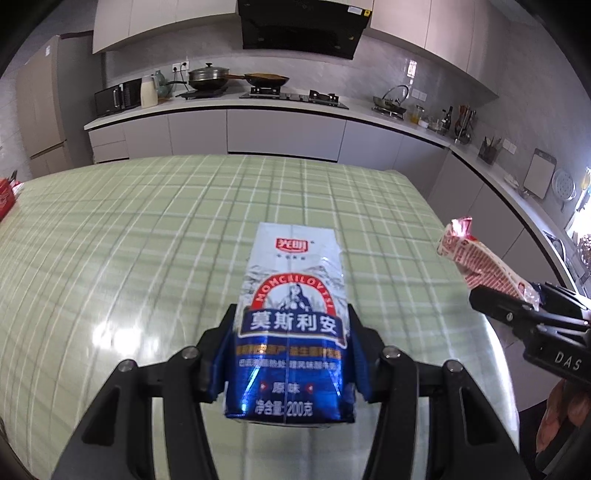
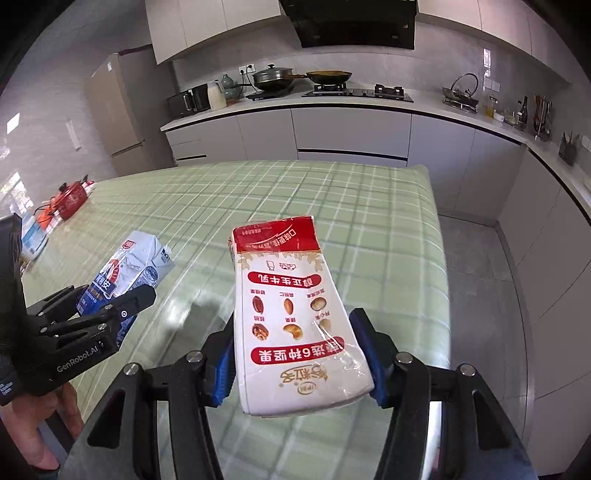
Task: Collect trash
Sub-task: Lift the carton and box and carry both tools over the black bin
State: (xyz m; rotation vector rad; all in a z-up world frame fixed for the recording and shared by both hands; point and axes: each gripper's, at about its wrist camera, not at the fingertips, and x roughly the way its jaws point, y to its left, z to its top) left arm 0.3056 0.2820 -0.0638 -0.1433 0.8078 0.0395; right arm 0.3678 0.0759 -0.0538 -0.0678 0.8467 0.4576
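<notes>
- Trash item one: a blue and silver milk carton (image 1: 293, 325) is clamped between the blue pads of the left gripper (image 1: 293, 354); both pads press on its sides; it is carried clear above the green checked tablecloth (image 1: 147, 236), top end pointing away from the camera.
- Trash item two: a red and white nut-milk carton (image 2: 299, 314) is grasped by the right gripper (image 2: 299, 354); pads bear on both of its sides; its print reads upside down in the right wrist view; it hangs over the table near the right-hand edge.
- Cross-check: in the left wrist view the red and white carton shows at the right edge, held in the other black gripper; in the right wrist view the blue carton shows at the left, held likewise; the two cartons are well apart.
- A person's hand (image 2: 35, 432) shows below the left gripper's body.
- Far left of the table: a red box (image 2: 72, 199) and smaller packages beside it; too small to identify.
- Background: kitchen counter (image 1: 236, 105) with pans on a hob, and a range hood (image 1: 303, 27) above.
</notes>
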